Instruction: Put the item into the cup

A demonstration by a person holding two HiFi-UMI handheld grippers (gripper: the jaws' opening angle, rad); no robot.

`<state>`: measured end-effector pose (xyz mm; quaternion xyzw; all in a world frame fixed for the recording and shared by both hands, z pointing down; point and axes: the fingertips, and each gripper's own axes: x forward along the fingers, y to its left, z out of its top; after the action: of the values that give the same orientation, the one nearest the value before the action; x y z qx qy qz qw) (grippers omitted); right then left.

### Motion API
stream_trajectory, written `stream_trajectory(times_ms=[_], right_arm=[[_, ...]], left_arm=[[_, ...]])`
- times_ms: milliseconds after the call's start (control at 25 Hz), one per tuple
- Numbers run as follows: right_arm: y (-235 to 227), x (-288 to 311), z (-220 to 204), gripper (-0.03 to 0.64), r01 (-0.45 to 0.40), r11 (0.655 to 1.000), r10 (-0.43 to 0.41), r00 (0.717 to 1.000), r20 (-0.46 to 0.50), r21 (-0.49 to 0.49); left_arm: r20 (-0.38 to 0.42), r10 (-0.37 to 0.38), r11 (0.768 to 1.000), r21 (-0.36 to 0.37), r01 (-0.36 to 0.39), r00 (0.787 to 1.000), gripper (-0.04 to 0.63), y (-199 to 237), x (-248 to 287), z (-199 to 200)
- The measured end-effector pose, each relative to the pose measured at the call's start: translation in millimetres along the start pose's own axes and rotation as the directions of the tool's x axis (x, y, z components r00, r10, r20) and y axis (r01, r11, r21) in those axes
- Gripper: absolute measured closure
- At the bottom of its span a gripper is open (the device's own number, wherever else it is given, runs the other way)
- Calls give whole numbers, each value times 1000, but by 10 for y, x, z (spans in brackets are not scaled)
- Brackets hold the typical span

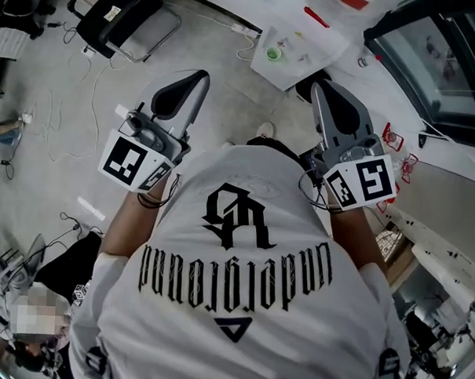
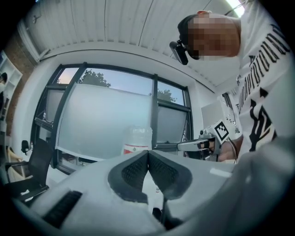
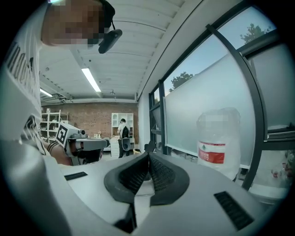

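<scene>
In the head view both grippers are held up in front of the person's chest, pointing forward, well short of the table. My left gripper [image 1: 189, 82] is shut, its dark pads [image 2: 136, 171] meeting with nothing between them. My right gripper [image 1: 322, 88] is also shut and empty, pads [image 3: 159, 174] pressed together. A small green cup-like thing [image 1: 272, 53] sits on a white sheet [image 1: 307, 38] on the table ahead, between the two grippers' lines. Which item the task means, I cannot tell.
A tall clear jar with a red label [image 3: 219, 143] [image 2: 137, 140] stands by the big window [image 1: 440, 52]. A black chair [image 1: 123, 19] is at the far left on the grey floor with cables. Clutter and small red things [image 1: 393, 139] lie to the right.
</scene>
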<state>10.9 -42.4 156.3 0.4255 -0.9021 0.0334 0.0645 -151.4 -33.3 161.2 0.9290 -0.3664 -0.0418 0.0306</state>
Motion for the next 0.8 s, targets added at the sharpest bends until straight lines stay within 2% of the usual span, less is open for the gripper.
stream_trajectory(times_ms=[480,800], right_arm=[[-67,-259,11,600,36,999,-35,999,-27,3],[-230,-485,-18,600,-18,1000,18,999,-33,1]], left_arm=[[-4,-46,999,-14,46,999,580,-196,53,-20],[-11,-25,1000,-17,25,1000,581,-503,223,-72]])
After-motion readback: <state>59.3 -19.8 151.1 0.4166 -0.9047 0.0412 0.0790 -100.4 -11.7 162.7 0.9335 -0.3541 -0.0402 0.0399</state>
